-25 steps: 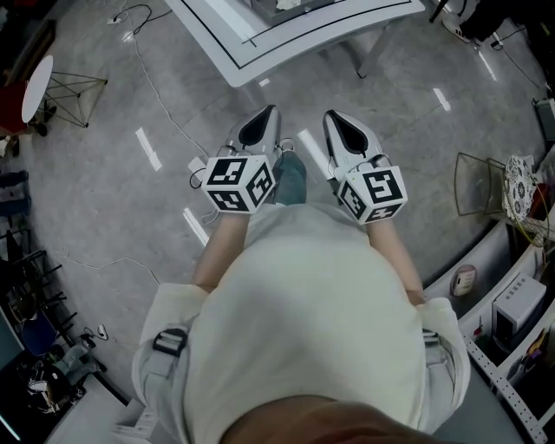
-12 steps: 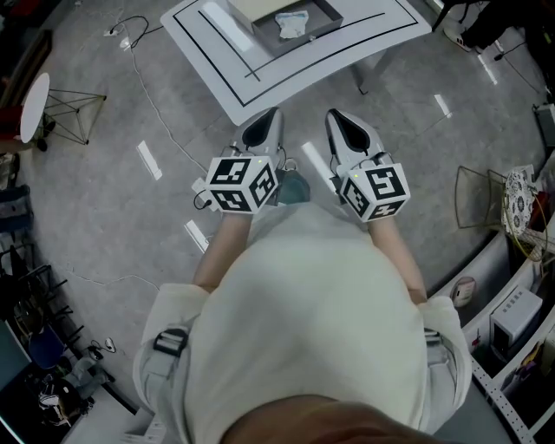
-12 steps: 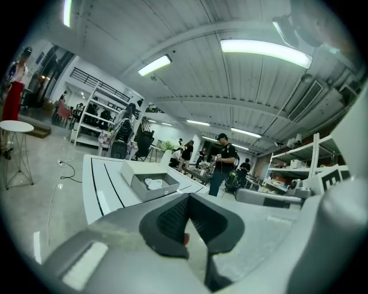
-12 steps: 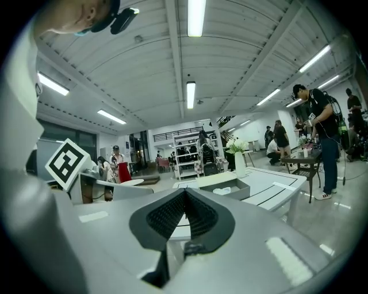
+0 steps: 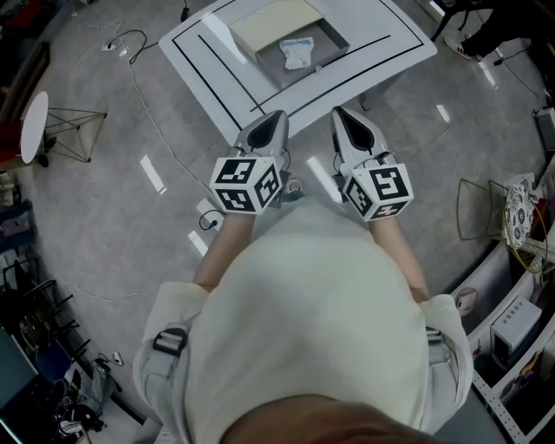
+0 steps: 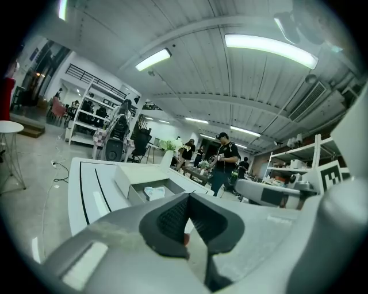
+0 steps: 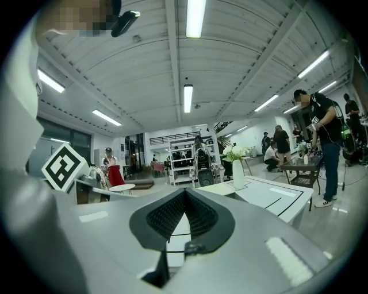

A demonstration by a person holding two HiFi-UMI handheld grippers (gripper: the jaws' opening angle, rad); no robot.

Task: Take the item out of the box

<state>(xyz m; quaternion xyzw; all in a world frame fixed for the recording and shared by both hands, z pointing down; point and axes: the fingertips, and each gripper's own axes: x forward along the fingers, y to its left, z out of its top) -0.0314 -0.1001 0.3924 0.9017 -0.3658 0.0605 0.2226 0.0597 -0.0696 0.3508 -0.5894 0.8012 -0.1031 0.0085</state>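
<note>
A person (image 5: pixel 303 321) in a pale top stands on a grey floor (image 5: pixel 104 191), facing a white table (image 5: pixel 217 69) marked with black lines, which lies at twelve o'clock from the body. An open box (image 5: pixel 329 36) sits on the table. The item (image 5: pixel 297 54), a small crumpled white bundle, lies inside it, and the box's pale flap (image 5: pixel 276 22) is at eleven o'clock from the item. The left gripper (image 5: pixel 270 128) and the right gripper (image 5: pixel 349 130) hang side by side over the table's near edge. They are well short of the box, which is at twelve o'clock from them. Each has its jaws pressed together with nothing between them. In the left gripper view the box appears at about ten o'clock past the closed tips, with the item lying in it.
</note>
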